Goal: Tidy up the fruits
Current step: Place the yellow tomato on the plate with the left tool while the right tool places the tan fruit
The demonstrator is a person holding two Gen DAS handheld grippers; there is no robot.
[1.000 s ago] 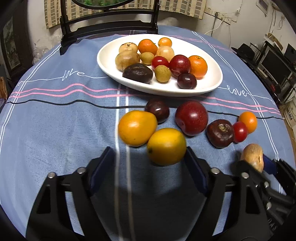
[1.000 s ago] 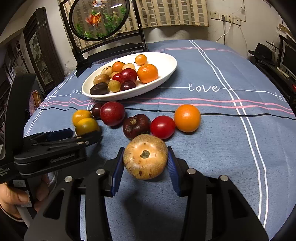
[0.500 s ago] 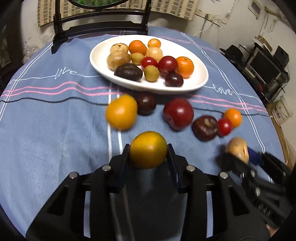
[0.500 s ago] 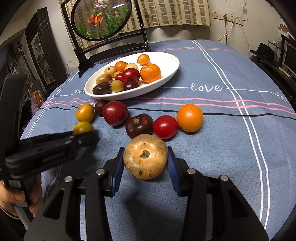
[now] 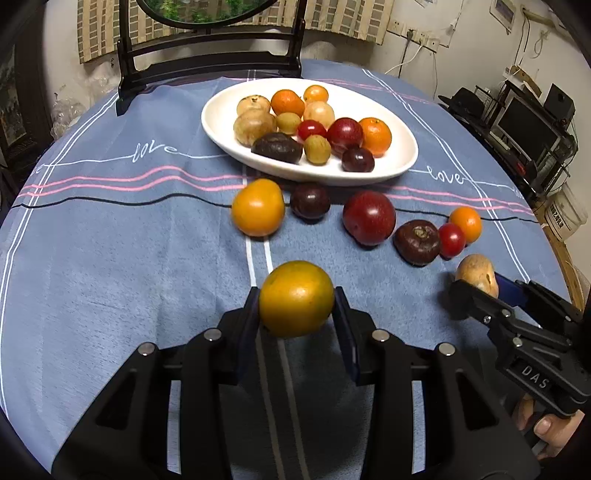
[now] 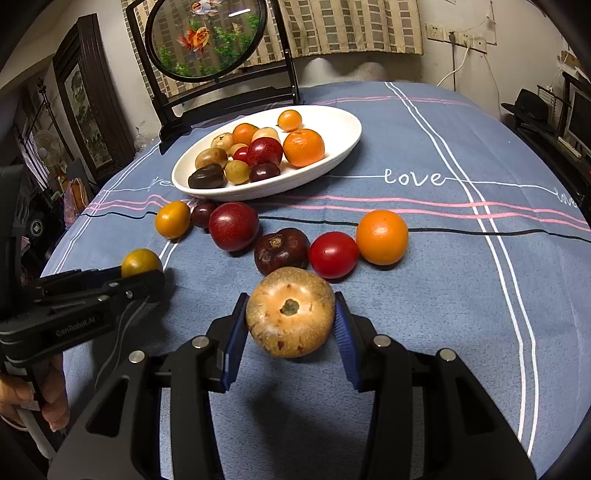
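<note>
The left tongs (image 5: 297, 301) clamp a yellow-orange fruit (image 5: 296, 298) above the blue-clothed table (image 5: 110, 240); the right wrist view shows only a sliver of it (the tongs' arm hides the rest). The right tongs (image 6: 290, 319) pinch a speckled tan fruit (image 6: 290, 312), stem scar facing the camera. The white plate (image 6: 332, 125) holds more fruit, beyond a loose row of fruit lying on the cloth.

home dining room | tablecloth-covered table (image 6: 461, 147) | framed goldfish screen (image 6: 207, 35) | curtains (image 6: 351, 26) | wall sockets (image 6: 454, 37)
</note>
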